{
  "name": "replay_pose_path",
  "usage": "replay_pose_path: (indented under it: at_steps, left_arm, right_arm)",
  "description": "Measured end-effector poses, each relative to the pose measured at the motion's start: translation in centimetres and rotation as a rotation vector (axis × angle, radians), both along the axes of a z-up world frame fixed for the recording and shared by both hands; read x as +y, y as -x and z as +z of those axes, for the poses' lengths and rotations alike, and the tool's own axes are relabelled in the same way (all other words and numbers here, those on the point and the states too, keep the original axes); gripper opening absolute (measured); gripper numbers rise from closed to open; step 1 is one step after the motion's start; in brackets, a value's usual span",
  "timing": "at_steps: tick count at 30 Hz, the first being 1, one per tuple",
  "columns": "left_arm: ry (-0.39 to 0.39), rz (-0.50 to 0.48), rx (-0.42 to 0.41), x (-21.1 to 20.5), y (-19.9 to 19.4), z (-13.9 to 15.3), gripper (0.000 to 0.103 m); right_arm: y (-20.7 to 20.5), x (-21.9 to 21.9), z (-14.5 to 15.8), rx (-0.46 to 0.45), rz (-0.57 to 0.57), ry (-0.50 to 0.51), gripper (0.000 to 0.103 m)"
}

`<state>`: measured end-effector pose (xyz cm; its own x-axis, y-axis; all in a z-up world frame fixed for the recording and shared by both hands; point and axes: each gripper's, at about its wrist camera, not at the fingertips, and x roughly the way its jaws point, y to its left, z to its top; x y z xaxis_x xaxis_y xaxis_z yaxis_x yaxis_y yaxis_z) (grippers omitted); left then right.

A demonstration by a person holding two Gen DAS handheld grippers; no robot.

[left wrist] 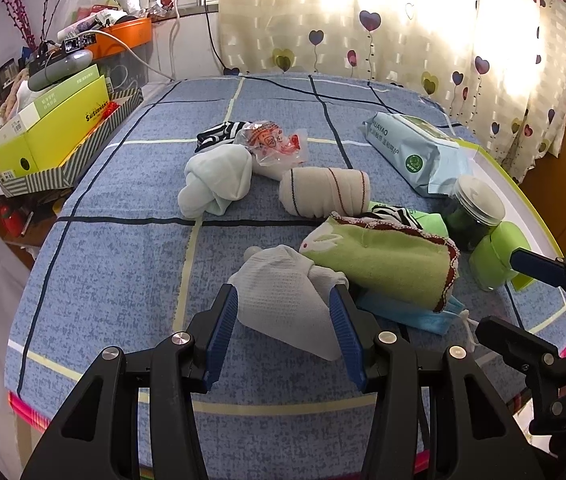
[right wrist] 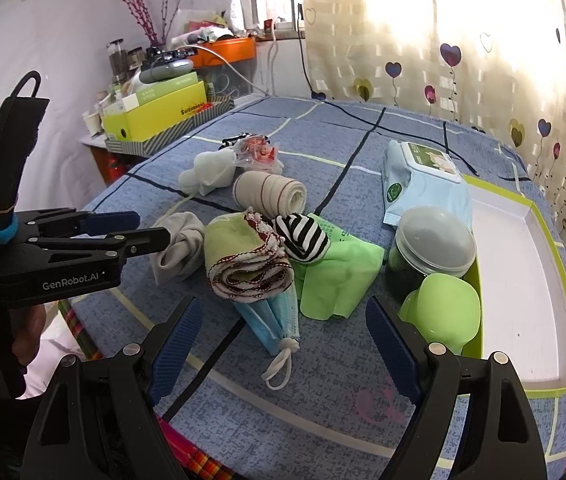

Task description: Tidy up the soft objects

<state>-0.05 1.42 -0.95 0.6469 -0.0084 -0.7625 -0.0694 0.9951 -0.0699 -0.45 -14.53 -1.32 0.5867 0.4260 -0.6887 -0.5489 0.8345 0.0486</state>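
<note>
Soft things lie on a blue checked cloth (left wrist: 123, 264). My left gripper (left wrist: 285, 312) is open, its fingers either side of a white knitted cloth (left wrist: 283, 292); it also shows in the right wrist view (right wrist: 181, 248). Beside it lie a rolled green towel with red trim (left wrist: 387, 260), a blue face mask (right wrist: 271, 320), a striped sock (right wrist: 303, 236) and a green cloth (right wrist: 339, 276). Further back are a beige rolled bandage (left wrist: 323, 192) and a pale knotted cloth (left wrist: 215, 184). My right gripper (right wrist: 283, 348) is open and empty, just in front of the mask.
A white tray with a green rim (right wrist: 523, 292) stands at the right. A dark jar (right wrist: 427, 252), a green cup (right wrist: 443, 308) and a wet-wipes pack (right wrist: 423, 180) sit beside it. A plastic bag (left wrist: 275, 144) lies further back. Cluttered boxes (left wrist: 51, 132) stand at the left.
</note>
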Motion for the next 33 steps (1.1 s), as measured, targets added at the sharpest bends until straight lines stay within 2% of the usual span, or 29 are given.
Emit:
replay_pose_path:
  at_steps: [20, 33]
  left_arm:
    - [0.016, -0.042, -0.015, -0.32, 0.27, 0.13, 0.049]
    - [0.036, -0.033, -0.025, 0.02, 0.31, 0.29, 0.049]
  right_arm:
    - [0.03, 0.29, 0.08, -0.004, 0.004, -0.001, 0.085]
    - [-0.02, 0.41, 0.21, -0.006, 0.005, -0.002, 0.085]
